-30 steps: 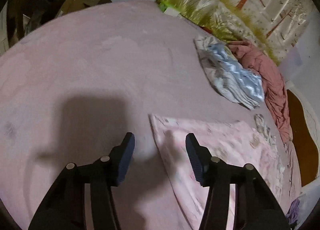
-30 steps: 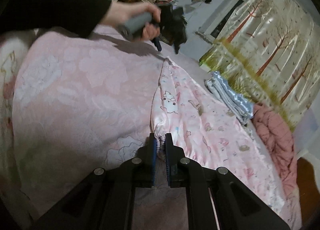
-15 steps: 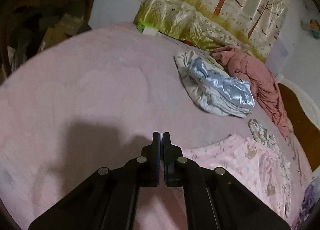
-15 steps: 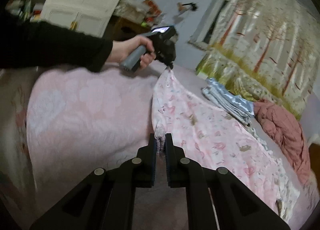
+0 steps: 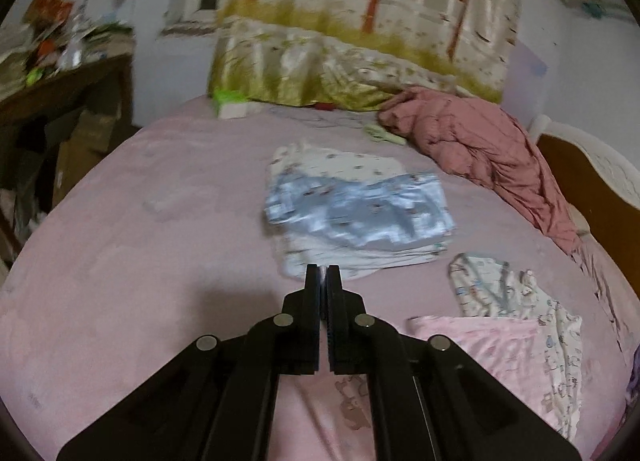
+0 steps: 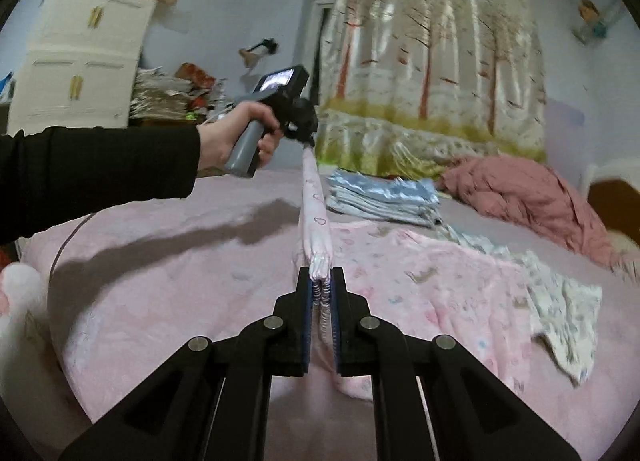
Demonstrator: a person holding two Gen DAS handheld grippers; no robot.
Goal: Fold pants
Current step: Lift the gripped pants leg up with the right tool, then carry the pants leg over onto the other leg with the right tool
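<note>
A: What are your two grippers doing?

B: Your right gripper (image 6: pixel 321 281) is pinching the gathered, striped elastic edge of the pink pants (image 6: pixel 420 285) at lower centre of the right wrist view. Your left gripper (image 6: pixel 306 141), upper centre there, is clamped on the far end of the same edge, your left hand (image 6: pixel 240 133) around its grey handle.

A: So where do the pants lie?

B: That edge runs as a thin ridge of soft printed cotton between both grippers; the rest drapes loosely onto the plush pink bedspread (image 6: pixel 160 261).

A: And around them?

B: In the left wrist view, a glossy blue satin stack of folded clothes (image 5: pixel 356 213) sits at centre, a crumpled, quilted rose blanket (image 5: pixel 480 145) upper right, a limp white printed garment (image 5: pixel 520 301) right.
</note>
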